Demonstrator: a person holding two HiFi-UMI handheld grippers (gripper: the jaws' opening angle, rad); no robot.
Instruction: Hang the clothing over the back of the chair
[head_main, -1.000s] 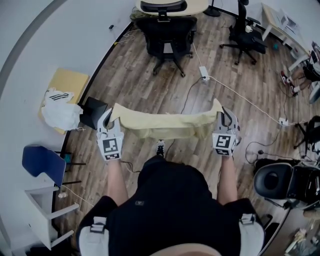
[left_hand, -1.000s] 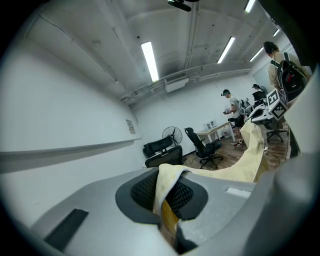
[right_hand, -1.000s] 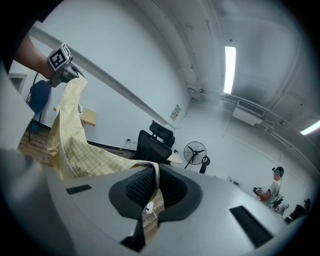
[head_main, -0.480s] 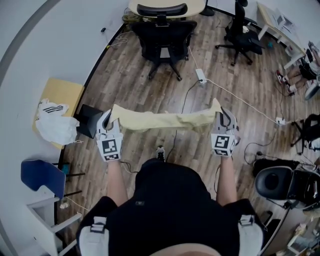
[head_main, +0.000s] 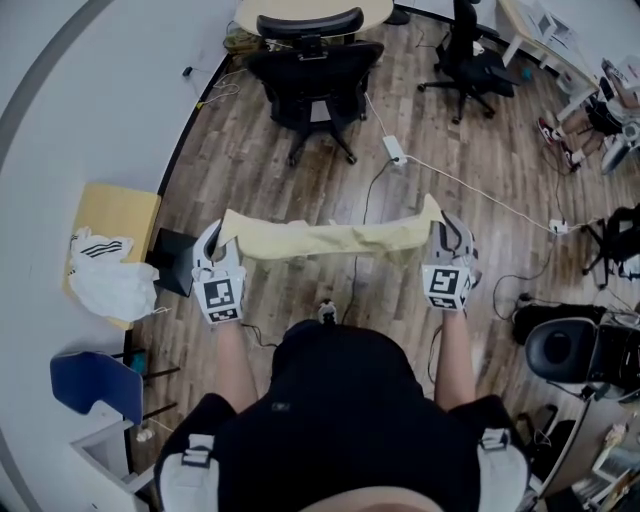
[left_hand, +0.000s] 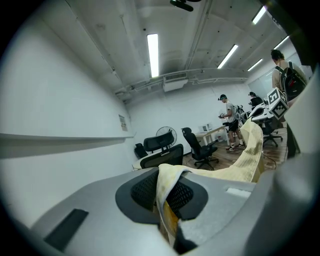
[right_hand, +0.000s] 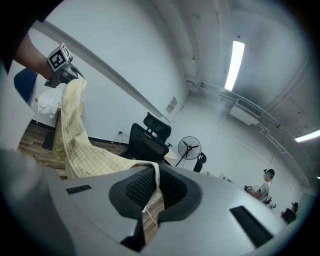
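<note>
Yellow checked clothing (head_main: 330, 240) hangs stretched between left hand-held gripper (head_main: 215, 240) and right hand-held gripper (head_main: 442, 232), with less sag than a second ago. The floor (head_main: 250, 150) has slid back, so we're closing on the black chair (head_main: 310, 65), still well apart at far. Power strip (head_main: 392, 150) and cable (head_main: 480, 195) lie near the path.
Left gripper view: jaws clamped on one fabric corner, chair ahead.
Right gripper view: jaws pinching the other corner. Fan (right_hand: 189, 147) stands beyond the chair.

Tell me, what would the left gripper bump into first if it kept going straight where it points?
Probably the black office chair, straight ahead of the left gripper, which is shut on the yellow cloth; depth is hard to judge.
</note>
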